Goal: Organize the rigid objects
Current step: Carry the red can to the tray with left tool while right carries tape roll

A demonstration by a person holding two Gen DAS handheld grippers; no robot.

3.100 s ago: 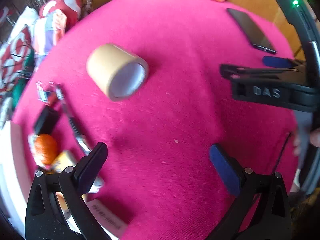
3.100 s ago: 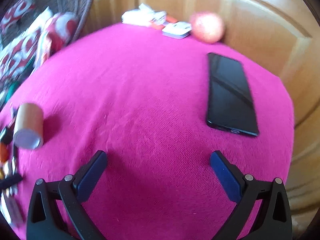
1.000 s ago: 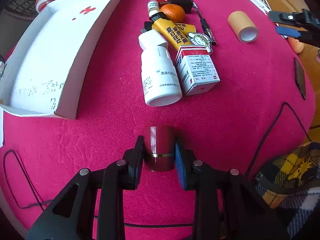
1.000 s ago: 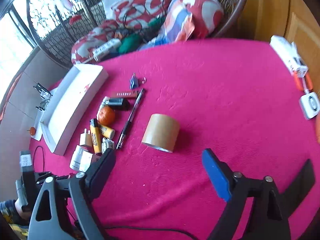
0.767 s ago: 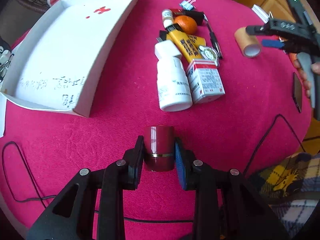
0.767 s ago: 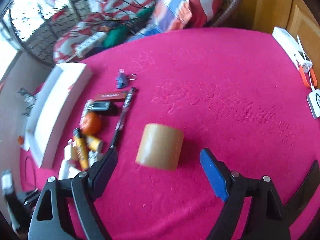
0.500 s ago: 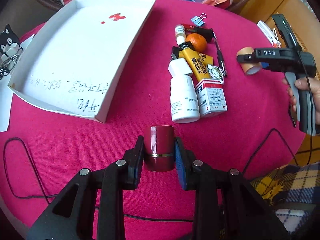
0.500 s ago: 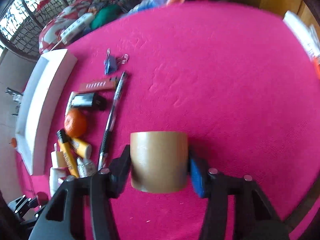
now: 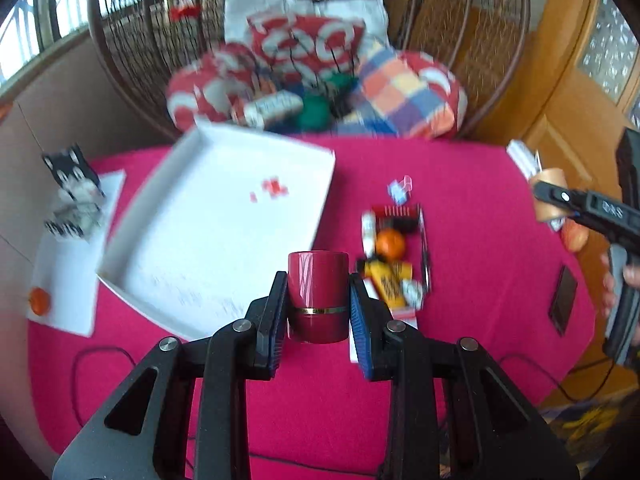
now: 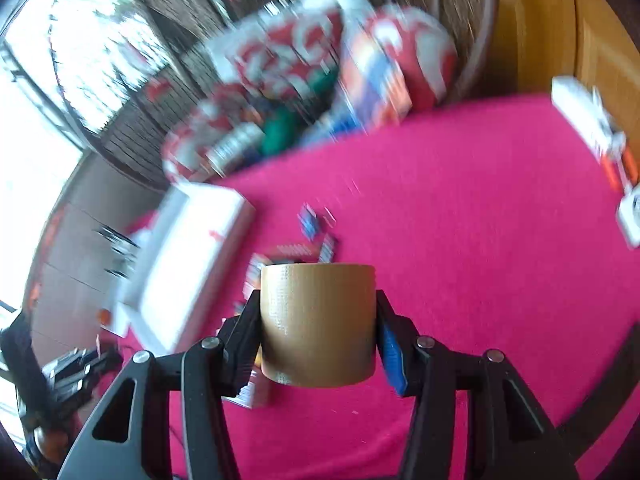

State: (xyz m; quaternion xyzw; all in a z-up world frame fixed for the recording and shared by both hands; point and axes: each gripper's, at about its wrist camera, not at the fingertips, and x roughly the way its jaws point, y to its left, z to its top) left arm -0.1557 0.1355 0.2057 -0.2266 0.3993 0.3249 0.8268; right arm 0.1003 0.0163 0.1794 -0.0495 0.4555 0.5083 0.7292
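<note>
A round table (image 9: 480, 380) draped in bright pink cloth fills both views. Beyond its far edge a brown wicker chair (image 9: 460, 32) holds red-and-white and checked cushions (image 9: 404, 88). Warm wooden door panels (image 9: 568, 92) close the right side, and bright windows (image 10: 36, 128) show at the far left.

On the left part of the cloth lies a shallow white box lid (image 9: 224, 232), open side up, with small red marks inside. To its right sits a blurred cluster of small things: an orange fruit (image 9: 390, 243), a yellow tube (image 9: 386, 278) and a dark pen (image 9: 423, 248). A dark phone (image 9: 563, 300) lies flat near the right edge, and a black cable (image 9: 96, 356) loops along the near side.

The left gripper (image 9: 319, 312) is clamped on a dark red cylinder with a thin gold band (image 9: 318, 296), 1 pad on each side. The cylinder is held above the cloth, near the lid's near right corner; its long axis runs forward along the fingers, far end tilted up.

The right gripper (image 10: 318, 332) is clamped on a brown tape roll (image 10: 318, 324), its jaws having just closed onto it. The roll is lifted off the table, its curved side toward the camera and its axis running away along the fingers. In the left wrist view the same roll shows at the far right, above the table's edge, with part of a hand (image 9: 618, 280) on the gripper's handle.
</note>
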